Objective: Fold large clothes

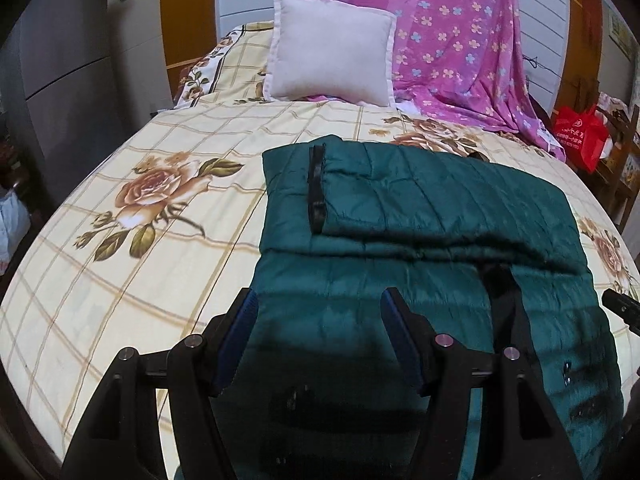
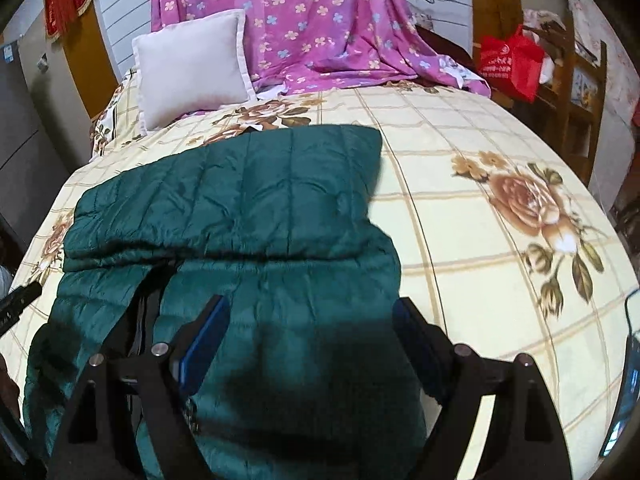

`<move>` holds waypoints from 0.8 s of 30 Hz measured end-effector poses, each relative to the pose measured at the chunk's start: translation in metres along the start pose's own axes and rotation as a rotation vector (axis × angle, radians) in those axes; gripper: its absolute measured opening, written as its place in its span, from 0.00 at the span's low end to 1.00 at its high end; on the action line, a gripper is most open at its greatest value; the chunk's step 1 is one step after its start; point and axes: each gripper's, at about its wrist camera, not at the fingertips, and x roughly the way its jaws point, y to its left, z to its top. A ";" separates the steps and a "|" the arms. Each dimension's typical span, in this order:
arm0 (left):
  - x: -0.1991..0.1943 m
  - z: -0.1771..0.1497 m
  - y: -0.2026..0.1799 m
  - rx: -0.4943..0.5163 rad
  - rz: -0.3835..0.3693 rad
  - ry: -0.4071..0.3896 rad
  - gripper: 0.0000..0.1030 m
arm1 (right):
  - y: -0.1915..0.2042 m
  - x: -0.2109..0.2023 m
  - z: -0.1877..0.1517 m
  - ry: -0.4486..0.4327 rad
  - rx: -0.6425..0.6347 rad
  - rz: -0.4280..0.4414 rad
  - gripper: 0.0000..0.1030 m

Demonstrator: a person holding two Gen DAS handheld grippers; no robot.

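Note:
A dark green quilted jacket lies on the bed, its far part folded over toward me, with a black zip strip near the left fold. The open front slit runs down the near part. My left gripper hovers open above the jacket's near left side, nothing between its blue pads. In the right wrist view the same jacket spreads under my right gripper, which stands open above its near right side, empty. The tip of the other gripper shows at the left edge.
The bed's cream floral sheet extends left and right of the jacket. A pale pillow and a purple flowered cloth sit at the headboard. A red bag hangs by a wooden shelf on the right.

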 end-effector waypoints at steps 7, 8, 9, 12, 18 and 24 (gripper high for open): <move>-0.012 -0.023 0.000 -0.012 0.001 0.005 0.44 | 0.005 -0.013 -0.021 -0.002 -0.015 -0.015 0.84; -0.012 -0.027 0.000 -0.009 -0.002 0.010 0.44 | 0.005 -0.014 -0.025 0.004 -0.011 -0.011 0.84; -0.013 -0.030 -0.002 -0.003 -0.001 0.018 0.44 | 0.004 -0.016 -0.029 0.012 -0.007 -0.005 0.84; -0.016 -0.039 -0.006 0.023 0.003 0.023 0.44 | 0.002 -0.021 -0.042 0.021 -0.001 -0.010 0.84; -0.026 -0.051 -0.008 0.037 0.003 0.009 0.44 | 0.001 -0.029 -0.067 0.035 -0.006 -0.029 0.84; -0.037 -0.063 -0.006 0.036 -0.002 0.021 0.44 | 0.004 -0.038 -0.084 0.041 -0.025 -0.034 0.84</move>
